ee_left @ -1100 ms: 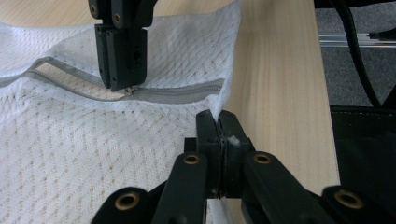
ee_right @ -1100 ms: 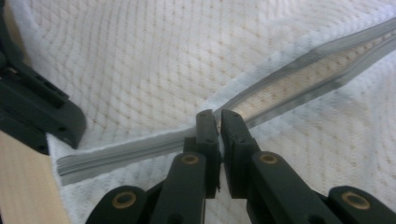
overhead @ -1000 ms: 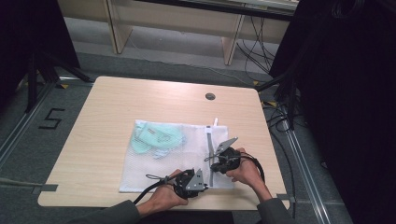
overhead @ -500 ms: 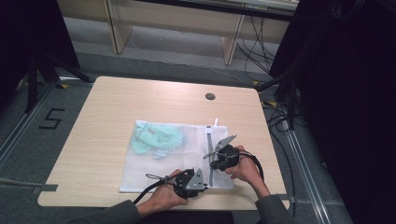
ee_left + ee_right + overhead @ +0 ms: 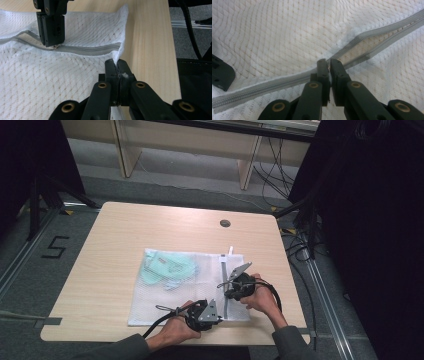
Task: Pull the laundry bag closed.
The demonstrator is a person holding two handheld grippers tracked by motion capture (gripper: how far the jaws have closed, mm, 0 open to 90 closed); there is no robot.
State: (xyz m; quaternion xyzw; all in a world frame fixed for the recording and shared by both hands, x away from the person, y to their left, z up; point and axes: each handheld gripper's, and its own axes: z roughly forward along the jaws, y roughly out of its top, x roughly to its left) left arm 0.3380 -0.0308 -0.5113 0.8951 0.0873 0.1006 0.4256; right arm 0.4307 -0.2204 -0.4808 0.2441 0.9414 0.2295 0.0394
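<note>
Zipper pull (image 5: pixel 327 65) (seemingly) pinched in right hand-held gripper (image 5: pixel 328 64).

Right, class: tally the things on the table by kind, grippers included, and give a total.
White mesh laundry bag: 1
Mint-green garment inside it: 1
Grippers, left gripper and right gripper: 2
Total: 4

**A:** So the left gripper (image 5: pixel 117 65) has its black jaws clamped together on the corner edge of the white mesh bag (image 5: pixel 50 82), right where the grey zipper (image 5: pixel 95 49) ends.

**B:** Yep, and the other gripper (image 5: pixel 51 25) comes down from the top, its tip sitting on the zipper pull (image 5: pixel 56 46). Bag's lying on the pale wood worktop (image 5: pixel 150 45), a black cable (image 5: pixel 190 27) off to the side.
</note>
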